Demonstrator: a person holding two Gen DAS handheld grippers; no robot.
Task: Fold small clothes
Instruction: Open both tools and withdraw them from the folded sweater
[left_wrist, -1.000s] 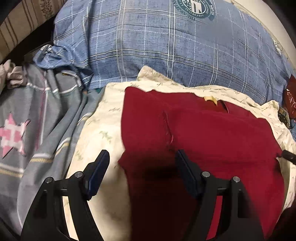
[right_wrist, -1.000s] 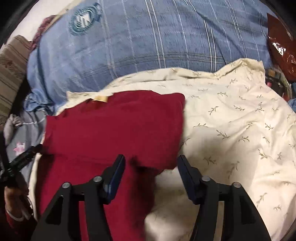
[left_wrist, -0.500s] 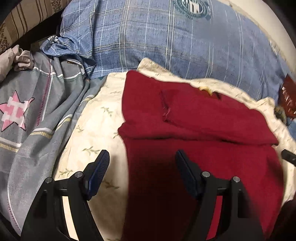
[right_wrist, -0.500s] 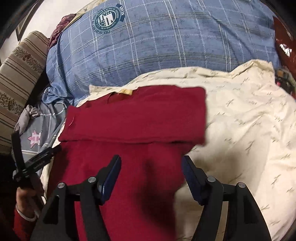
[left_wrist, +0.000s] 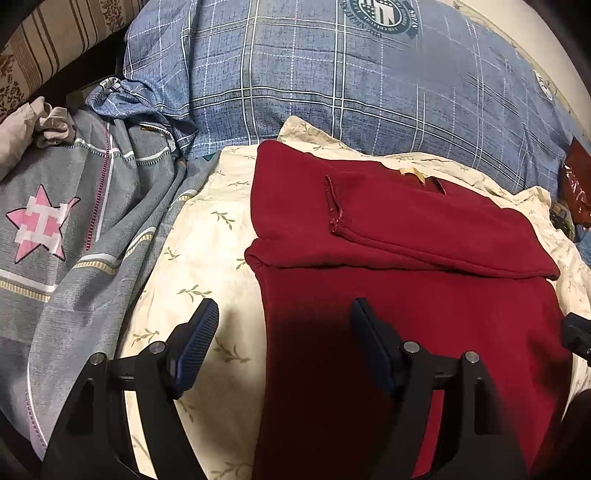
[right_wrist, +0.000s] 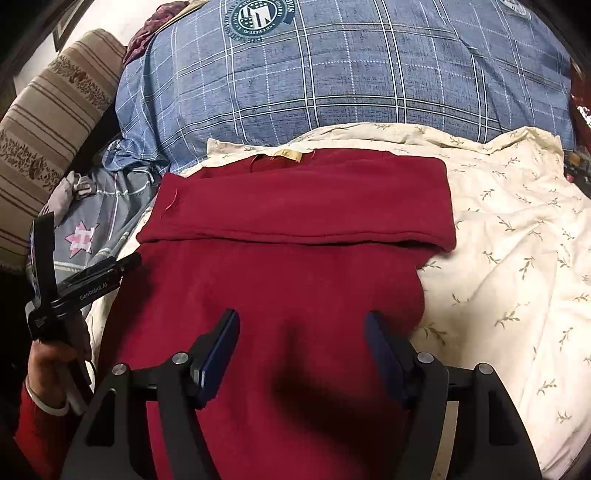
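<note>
A dark red garment lies flat on a cream leaf-print sheet, with its sleeves folded across the upper part and a yellow neck label at the far edge. It also shows in the right wrist view. My left gripper is open and empty above the garment's lower left edge. My right gripper is open and empty above the garment's lower right part. The left gripper also shows at the left edge of the right wrist view, held by a hand.
A big blue plaid pillow lies behind the garment. A grey quilt with a pink star lies to the left. A striped sofa back stands at far left. A red wrapper lies at the right.
Both grippers have drawn back toward the near end of the garment. The folded sleeve band now lies farther from them.
</note>
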